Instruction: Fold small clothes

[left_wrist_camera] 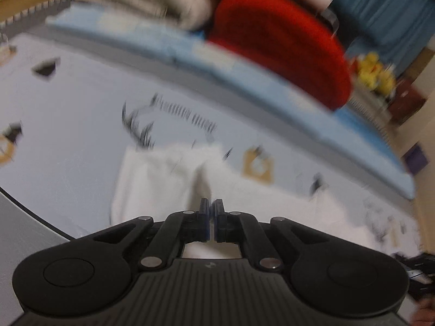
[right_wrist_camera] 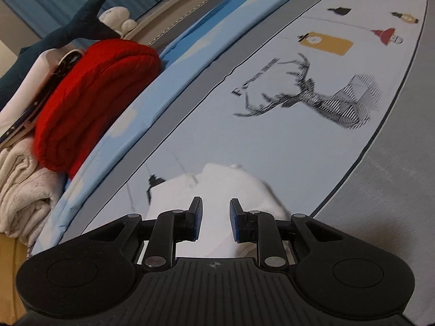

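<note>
Left gripper [left_wrist_camera: 211,212] first: its blue-padded jaws are pressed together, no daylight between them, and a peak of the white garment [left_wrist_camera: 168,179] rises right at the tips. The view is blurred, so whether cloth is actually pinched there cannot be told. The garment spreads ahead of the tips and off to their left, lying on the pale bedsheet [left_wrist_camera: 68,108].

Further out from that gripper, the sheet's black antler print sits beyond the garment, a mustard-coloured printed shape to the right of it. Past that runs a grey band, then a light blue quilt [left_wrist_camera: 272,87], and on top of it a folded red blanket [left_wrist_camera: 280,54] with a beige towel [left_wrist_camera: 152,2] to its left. Yellow plush toys [left_wrist_camera: 376,74] sit far right.

Over to the right gripper [right_wrist_camera: 216,220]: jaws standing apart, nothing between the pads, which hover over the white garment [right_wrist_camera: 225,187]. The cloth lies directly under and just ahead of the tips, bunched into a soft mound.

Beyond it, the striped deer print [right_wrist_camera: 312,95] is well ahead, with small lamp and bottle prints further on. To the left of this gripper the quilt [right_wrist_camera: 152,87] runs along, carrying the red blanket [right_wrist_camera: 92,95], the beige towel [right_wrist_camera: 24,187] nearer the camera, and a dark blue shark plush [right_wrist_camera: 68,30] behind.
</note>
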The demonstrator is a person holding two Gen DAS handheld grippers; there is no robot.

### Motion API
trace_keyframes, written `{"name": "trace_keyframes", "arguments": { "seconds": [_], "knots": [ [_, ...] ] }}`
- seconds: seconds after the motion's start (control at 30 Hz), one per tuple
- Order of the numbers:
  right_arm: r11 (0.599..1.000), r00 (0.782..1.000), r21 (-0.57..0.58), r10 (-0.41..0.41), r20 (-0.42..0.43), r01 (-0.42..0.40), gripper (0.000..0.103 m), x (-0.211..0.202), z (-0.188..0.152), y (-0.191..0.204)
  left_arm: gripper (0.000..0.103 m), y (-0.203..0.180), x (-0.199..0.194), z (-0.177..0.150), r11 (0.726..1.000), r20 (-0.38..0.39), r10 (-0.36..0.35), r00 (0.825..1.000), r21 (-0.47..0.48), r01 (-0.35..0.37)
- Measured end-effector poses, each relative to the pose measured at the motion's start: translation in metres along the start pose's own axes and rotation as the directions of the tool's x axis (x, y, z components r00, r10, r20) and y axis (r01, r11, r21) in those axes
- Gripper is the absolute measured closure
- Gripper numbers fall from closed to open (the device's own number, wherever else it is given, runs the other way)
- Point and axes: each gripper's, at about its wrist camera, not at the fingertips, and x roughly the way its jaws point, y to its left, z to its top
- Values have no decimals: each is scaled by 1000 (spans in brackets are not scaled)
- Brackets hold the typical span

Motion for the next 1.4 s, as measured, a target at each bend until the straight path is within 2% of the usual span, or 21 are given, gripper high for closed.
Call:
{"name": "trace_keyframes", "arguments": {
  "seconds": [0.07,0.1,0.2,0.27,0.33,0.4,0.47,0.53,0.63,0.7,0.77,0.8,0.87,0.93,1.0,1.03,1.1,1.2,1.27,1.33,1.4],
  "knots": [
    [1000,1000,-8,18,-25,-18,79,4,-4,2,101,-5,-29,-3,996,51,63,997,56,-66],
    [1000,999,-15,22,-40,-23,79,8,-7,3,101,-2,-37,-6,995,51,79,996,60,-82],
    [999,995,-38,15,-96,-19,79,22,-14,3,100,13,-37,-14,996,-40,83,996,32,-82],
    [999,990,-17,-48,-135,46,80,31,-18,-5,100,26,-27,-14,991,-78,134,988,-2,-134],
    [989,975,7,-146,-168,150,83,34,-21,-16,100,39,-24,-9,982,-84,183,980,-27,-186],
    [975,960,38,-209,-188,220,85,31,-24,-24,100,48,-24,-2,979,-64,194,979,-49,-197],
    [963,952,37,-256,-167,266,80,22,-24,-23,99,48,-24,1,984,-51,173,984,-42,-176],
    [966,961,12,-254,-108,257,80,13,-21,-15,98,43,-21,-1,990,-57,137,989,-20,-138],
    [988,988,-14,-156,-12,156,80,5,-15,-2,97,38,-9,-6,996,-98,83,992,-21,-85],
    [995,996,-41,-94,-3,94,80,8,-13,5,96,40,0,-9,996,-139,58,989,-60,-67],
    [997,996,-30,-70,-46,69,79,17,-13,4,96,43,11,-14,993,-183,57,981,-87,-74],
    [996,993,-21,-86,-85,85,78,25,-14,1,93,45,18,-17,992,-209,67,976,-91,-87],
    [984,968,-15,-177,-177,178,79,41,-18,-8,92,49,32,-23,988,-269,89,959,-102,-120],
    [982,961,12,-181,-209,188,79,46,-22,-12,92,54,40,-27,981,-298,93,950,-133,-138],
    [982,964,-34,-187,-187,184,79,41,-22,1,88,50,37,-25,980,-282,100,954,-137,-143],
    [985,973,-63,-168,-159,160,78,37,-21,9,87,44,34,-23,983,-268,99,958,-125,-136],
    [988,988,-115,-116,-105,104,77,28,-19,21,78,31,29,-20,990,-236,93,967,-83,-116],
    [980,991,-171,-112,-69,99,75,23,-18,25,76,19,31,-21,993,-229,95,969,-42,-107],
    [983,984,-135,-143,-111,127,73,29,-18,15,76,17,35,-24,993,-243,92,966,-45,-106],
    [979,964,-85,-197,-176,184,74,40,-19,1,76,15,38,-25,994,-254,87,963,-49,-102],
    [981,962,-59,-192,-195,184,76,45,-21,-5,76,15,36,-26,994,-254,84,964,-45,-98]
  ]
}}
